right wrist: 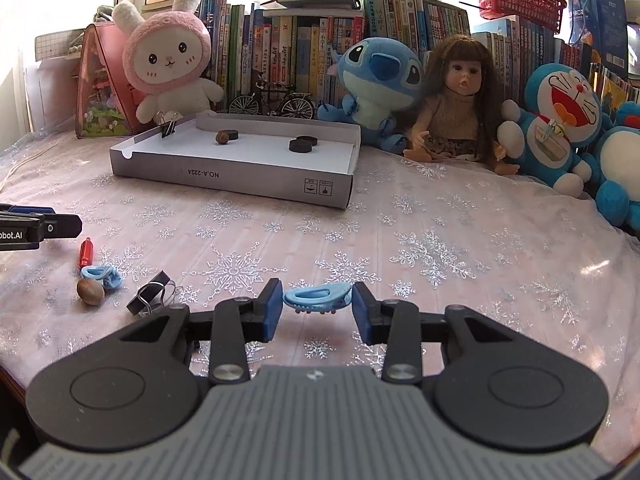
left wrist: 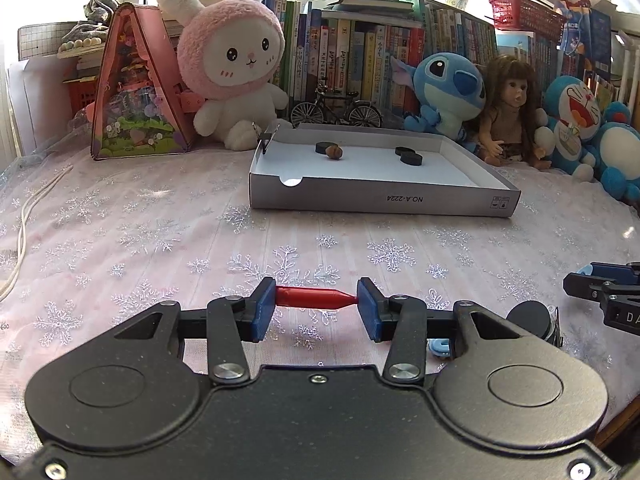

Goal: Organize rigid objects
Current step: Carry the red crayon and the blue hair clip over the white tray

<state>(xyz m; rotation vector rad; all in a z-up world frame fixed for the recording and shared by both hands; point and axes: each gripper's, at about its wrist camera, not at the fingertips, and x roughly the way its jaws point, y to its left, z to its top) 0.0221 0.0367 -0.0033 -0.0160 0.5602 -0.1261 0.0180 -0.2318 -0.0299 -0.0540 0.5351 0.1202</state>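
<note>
— Holding two things at once, aren't we? Our left gripper (left wrist: 316,303) has the red peg (left wrist: 314,296) pinched end to end between its blue pads (left wrist: 264,308), flat base on one, narrow tip on the other.

— Yes, and our right gripper (right wrist: 317,307) brackets the blue clip (right wrist: 318,298). The left pad touches it; on the right we cannot tell whether there is contact or a sliver of gap, so we cannot tell if the grip is set.

— How will the peg behave?

— Light and stiff, we judge, but smooth plastic. Gripped by its tip it could pivot or squirt out. Across the thick barrel would be safer.

— And the clip?

— Also light and hard, with small teeth underneath and a curved back. We would take it across the broad middle, not the tapered end, and squeeze gently so it does not spring.

— Where do they go?

— Probably the box (left wrist: 384,198), ahead of both sets of fingers, already holding black discs (left wrist: 412,158) and a nut (left wrist: 334,152). Left of our right fingers lie another nut (right wrist: 90,291), a binder clip (right wrist: 150,294) and a second blue piece (right wrist: 102,273).
</note>
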